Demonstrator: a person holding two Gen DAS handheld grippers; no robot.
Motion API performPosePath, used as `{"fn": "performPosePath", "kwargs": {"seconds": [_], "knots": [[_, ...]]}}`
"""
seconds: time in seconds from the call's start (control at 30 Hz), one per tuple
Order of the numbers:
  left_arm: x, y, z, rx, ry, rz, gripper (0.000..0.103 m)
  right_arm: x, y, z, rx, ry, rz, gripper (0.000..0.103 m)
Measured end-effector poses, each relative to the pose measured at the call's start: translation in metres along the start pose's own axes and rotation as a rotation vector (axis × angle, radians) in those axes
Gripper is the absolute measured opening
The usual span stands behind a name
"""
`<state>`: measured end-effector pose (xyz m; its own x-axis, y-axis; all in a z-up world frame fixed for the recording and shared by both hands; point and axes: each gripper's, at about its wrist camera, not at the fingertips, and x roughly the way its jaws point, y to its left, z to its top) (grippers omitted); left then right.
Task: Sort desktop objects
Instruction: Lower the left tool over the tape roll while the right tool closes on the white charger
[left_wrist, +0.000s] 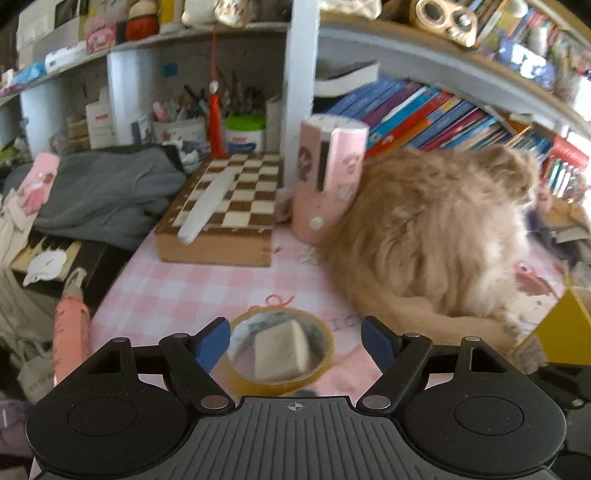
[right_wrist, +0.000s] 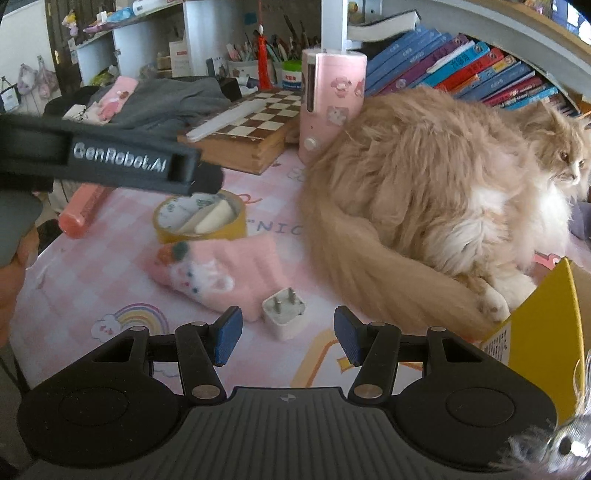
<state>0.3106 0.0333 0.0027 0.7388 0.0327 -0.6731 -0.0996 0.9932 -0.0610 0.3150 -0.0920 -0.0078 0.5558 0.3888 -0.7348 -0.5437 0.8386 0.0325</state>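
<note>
Hiding tape roll (right_wrist: 199, 218) top edge: left gripper (left_wrist: 295, 341) body

1. Tape roll (right_wrist: 199, 218) lies flat on the table (right_wrist: 122, 280); an eraser (right_wrist: 214, 220) sits inside its ring.
2. Sock (right_wrist: 218, 273) lies just in front of the tape roll.
3. Charger plug (right_wrist: 283, 314) stands prongs up, at the sock's near right edge.
4. Cat (right_wrist: 443, 192) lies right of these items.
5. Chessboard box (right_wrist: 251, 129) sits behind the tape roll; a flat strip (right_wrist: 225, 120) rests on it.
6. Upright canister (right_wrist: 330, 107) stands between chessboard box and cat.
7. Box (right_wrist: 546, 332) stands at near right.
</note>
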Motion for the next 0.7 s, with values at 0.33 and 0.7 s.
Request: {"fn": "performPosePath", "kwargs": {"seconds": [0.33,0.7], "knots": [[0.035,-0.003,-0.009,0.055,0.126,0.068,0.085,0.022,-0.012,0.001,0.008,0.038,0.054,0.053],[0.057,0.000,-0.012,0.041,0.135,0.070,0.092,0.040,-0.013,0.007,-0.017,0.072,0.084,0.051]]}}
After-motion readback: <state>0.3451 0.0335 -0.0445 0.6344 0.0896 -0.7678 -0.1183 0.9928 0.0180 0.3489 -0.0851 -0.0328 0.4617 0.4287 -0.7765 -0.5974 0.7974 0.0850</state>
